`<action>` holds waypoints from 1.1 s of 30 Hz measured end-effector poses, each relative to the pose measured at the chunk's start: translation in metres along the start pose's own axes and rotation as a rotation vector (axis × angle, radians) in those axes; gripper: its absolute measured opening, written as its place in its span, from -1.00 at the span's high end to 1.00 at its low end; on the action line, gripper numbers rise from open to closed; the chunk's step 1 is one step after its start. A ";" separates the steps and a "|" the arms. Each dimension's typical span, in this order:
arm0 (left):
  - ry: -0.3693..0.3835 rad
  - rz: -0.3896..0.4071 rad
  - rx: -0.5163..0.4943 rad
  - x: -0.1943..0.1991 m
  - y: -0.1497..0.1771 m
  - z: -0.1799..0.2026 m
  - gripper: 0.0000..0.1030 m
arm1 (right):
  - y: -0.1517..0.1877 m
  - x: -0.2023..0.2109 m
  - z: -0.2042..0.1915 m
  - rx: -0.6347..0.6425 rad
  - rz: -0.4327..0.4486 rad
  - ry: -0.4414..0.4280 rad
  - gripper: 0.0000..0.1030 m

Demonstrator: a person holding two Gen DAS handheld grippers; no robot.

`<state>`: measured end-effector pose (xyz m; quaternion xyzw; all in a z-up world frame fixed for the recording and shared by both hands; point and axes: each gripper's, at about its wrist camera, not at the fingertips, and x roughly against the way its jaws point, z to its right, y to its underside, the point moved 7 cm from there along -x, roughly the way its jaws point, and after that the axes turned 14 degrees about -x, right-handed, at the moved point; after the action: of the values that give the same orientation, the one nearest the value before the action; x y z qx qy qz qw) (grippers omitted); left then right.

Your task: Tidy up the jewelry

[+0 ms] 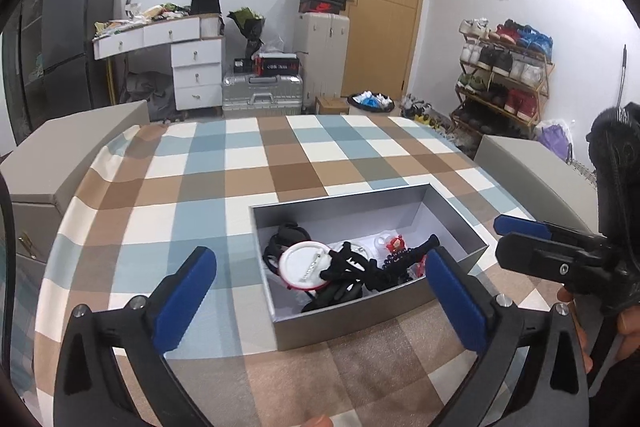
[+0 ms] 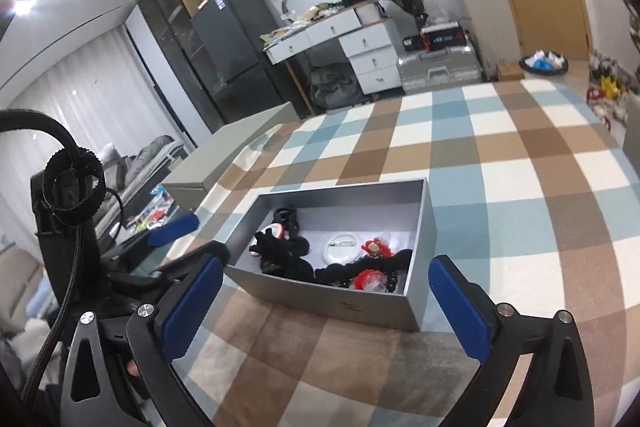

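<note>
An open grey box point(image 1: 456, 223) on the checked tablecloth point(image 1: 200, 187) holds a white round badge point(image 1: 305, 266), black hair ties point(image 1: 352, 267) and red trinkets point(image 2: 374, 247). Its long axis runs left to right. My left gripper point(image 1: 320, 299) and right gripper point(image 2: 326, 301) both gape wide, holding nothing, just short of the box.

one grey box point(image 1: 372, 301), one white round badge point(image 1: 303, 269), two hand-held grippers, left point(image 1: 320, 291), right point(image 2: 326, 305)
</note>
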<state>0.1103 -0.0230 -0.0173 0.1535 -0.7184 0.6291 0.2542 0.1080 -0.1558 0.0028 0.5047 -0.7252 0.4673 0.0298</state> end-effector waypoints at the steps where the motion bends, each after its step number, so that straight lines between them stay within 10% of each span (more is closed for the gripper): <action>1: -0.003 0.006 0.000 0.002 0.001 -0.001 -0.98 | 0.001 0.002 0.000 0.005 0.010 0.000 -1.00; 33: -0.122 0.118 -0.004 0.022 0.026 -0.010 -0.98 | 0.013 0.023 -0.002 0.154 0.232 0.098 -1.00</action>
<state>0.0795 -0.0070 -0.0258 0.1483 -0.7417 0.6308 0.1731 0.0865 -0.1702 0.0072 0.3947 -0.7384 0.5461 -0.0280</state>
